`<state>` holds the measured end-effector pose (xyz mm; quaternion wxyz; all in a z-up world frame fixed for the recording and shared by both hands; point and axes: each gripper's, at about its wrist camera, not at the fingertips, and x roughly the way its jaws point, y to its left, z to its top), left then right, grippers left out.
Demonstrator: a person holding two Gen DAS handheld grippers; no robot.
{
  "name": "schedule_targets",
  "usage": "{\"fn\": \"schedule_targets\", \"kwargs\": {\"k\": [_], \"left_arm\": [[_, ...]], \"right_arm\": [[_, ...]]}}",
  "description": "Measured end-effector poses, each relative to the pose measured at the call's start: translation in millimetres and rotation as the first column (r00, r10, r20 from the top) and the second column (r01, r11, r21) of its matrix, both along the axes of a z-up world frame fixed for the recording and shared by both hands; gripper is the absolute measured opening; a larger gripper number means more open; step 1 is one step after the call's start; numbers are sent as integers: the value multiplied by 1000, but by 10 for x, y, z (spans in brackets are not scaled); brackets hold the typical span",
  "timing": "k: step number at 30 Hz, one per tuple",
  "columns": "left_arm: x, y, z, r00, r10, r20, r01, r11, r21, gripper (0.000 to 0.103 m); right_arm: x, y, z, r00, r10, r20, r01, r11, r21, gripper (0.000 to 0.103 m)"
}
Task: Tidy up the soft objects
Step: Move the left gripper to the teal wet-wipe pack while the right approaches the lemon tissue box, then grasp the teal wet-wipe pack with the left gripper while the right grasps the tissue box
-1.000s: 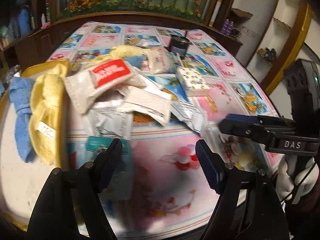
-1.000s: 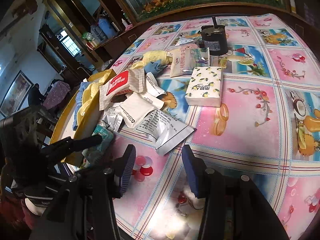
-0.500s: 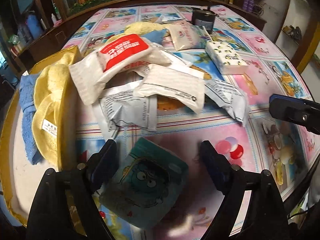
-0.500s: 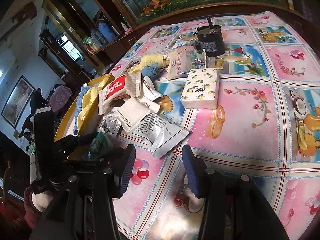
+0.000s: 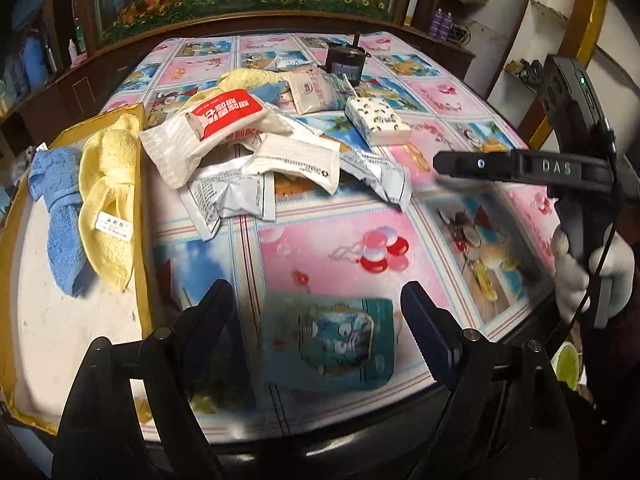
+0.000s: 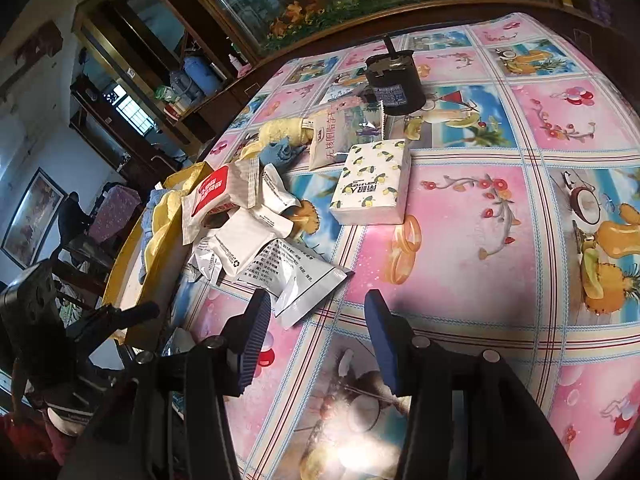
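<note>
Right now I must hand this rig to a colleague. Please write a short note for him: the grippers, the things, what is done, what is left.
Left gripper: open, teal pouch lies between its fingers, not gripped.
Right gripper: open, empty, over the tablecloth.
Done: blue towel and yellow towel lie in the yellow tray.
Left: teal pouch, the packet pile, tissue pack, and a second pair of towels behind the pile.
</note>
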<state>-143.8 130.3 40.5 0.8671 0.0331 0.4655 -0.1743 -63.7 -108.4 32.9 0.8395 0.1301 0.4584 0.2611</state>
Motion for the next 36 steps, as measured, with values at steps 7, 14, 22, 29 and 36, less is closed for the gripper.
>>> {"fn": "schedule_targets", "kwargs": {"k": [7, 14, 22, 29, 36], "left_arm": [[-62, -188, -313, 992, 41, -123, -33, 997, 68, 86], [335, -495, -295, 999, -37, -15, 38, 999, 36, 80], [373, -273, -74, 1000, 16, 19, -14, 993, -119, 80], [521, -397, -250, 998, 28, -56, -37, 988, -153, 80], [551, -841, -314, 1000, -29, -9, 29, 998, 54, 86]], "right_arm": [[-17, 13, -4, 1000, 5, -2, -5, 1000, -2, 49], [-31, -47, 1, 1000, -19, -4, 19, 1000, -5, 49], [62, -324, 37, 995, -101, 1, 101, 995, -14, 54], [353, -307, 104, 993, -115, 1, 115, 993, -14, 54], [849, -180, 120, 987, -158, -20, 157, 986, -64, 56]]}}
